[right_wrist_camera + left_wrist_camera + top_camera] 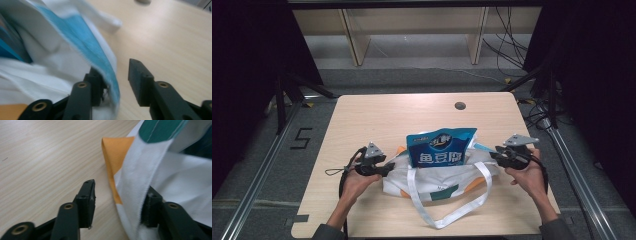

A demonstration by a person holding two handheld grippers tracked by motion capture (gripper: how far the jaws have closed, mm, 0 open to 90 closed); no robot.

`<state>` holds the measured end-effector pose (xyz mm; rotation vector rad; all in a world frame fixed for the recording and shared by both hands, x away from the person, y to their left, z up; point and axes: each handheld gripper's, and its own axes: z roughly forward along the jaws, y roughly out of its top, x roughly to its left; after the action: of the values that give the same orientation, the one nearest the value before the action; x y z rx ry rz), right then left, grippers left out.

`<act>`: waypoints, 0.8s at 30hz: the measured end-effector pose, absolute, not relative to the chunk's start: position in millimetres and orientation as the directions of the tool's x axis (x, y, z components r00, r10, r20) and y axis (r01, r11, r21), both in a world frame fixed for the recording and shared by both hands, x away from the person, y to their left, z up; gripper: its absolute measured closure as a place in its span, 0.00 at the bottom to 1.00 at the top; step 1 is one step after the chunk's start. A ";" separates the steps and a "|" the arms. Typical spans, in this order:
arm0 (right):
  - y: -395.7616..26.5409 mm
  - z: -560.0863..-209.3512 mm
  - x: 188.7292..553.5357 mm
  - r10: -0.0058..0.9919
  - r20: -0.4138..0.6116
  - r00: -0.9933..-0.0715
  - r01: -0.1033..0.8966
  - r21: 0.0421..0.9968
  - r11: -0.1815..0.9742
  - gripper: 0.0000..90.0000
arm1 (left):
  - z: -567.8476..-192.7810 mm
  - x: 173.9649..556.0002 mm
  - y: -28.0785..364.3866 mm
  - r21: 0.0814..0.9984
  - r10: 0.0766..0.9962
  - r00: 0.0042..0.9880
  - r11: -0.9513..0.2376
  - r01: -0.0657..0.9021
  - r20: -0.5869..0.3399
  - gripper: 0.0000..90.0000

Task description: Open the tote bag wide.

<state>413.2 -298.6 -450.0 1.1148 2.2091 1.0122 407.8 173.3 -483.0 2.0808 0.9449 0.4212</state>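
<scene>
Both grippers, left gripper (388, 169) and right gripper (493, 155), are seen with jaws parted, the white tote bag's (437, 182) fabric edges lying loose between them. At frame centre, 1 blue snack packet (439, 147) is propped upright in the bag on the wooden table (377, 112).

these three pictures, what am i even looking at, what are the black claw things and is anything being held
A person sits at a wooden table, holding a hand-operated two-jaw clamp in each hand. The wide picture looks down from above. The other two come from cameras riding on the left gripper and right gripper. On the table lies a white cloth bag with a blue snack packet sticking out. Both clamps are open; the bag's edge lies loosely between each pair of jaws, so nothing is gripped.
</scene>
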 end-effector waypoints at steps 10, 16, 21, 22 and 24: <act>-268.9 -385.4 370.5 0.678 -0.017 -0.735 0.322 0.871 0.371 0.63 | -443.2 409.2 149.9 0.827 0.702 0.708 -0.445 0.344 0.084 0.48; -229.4 -400.2 366.5 0.567 -0.029 -0.823 0.297 0.830 0.473 0.59 | -449.3 421.9 143.4 0.834 0.689 0.724 -0.419 0.360 0.034 0.50; -213.1 -418.7 375.6 0.555 -0.053 -0.830 0.322 0.767 0.555 0.59 | -455.5 432.3 145.3 0.854 0.674 0.737 -0.354 0.381 -0.049 0.59; -212.3 -420.8 374.5 0.553 -0.042 -0.832 0.333 0.760 0.558 0.63 | -456.1 433.4 146.3 0.847 0.667 0.743 -0.366 0.386 -0.051 0.63; -212.8 -421.5 371.7 0.539 -0.054 -0.841 0.325 0.746 0.581 0.78 | -460.0 436.4 146.2 0.837 0.655 0.755 -0.404 0.370 -0.018 0.74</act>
<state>371.7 -212.8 -421.5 0.7111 2.5397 1.1155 436.4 146.2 -460.0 2.0352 0.7706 0.3936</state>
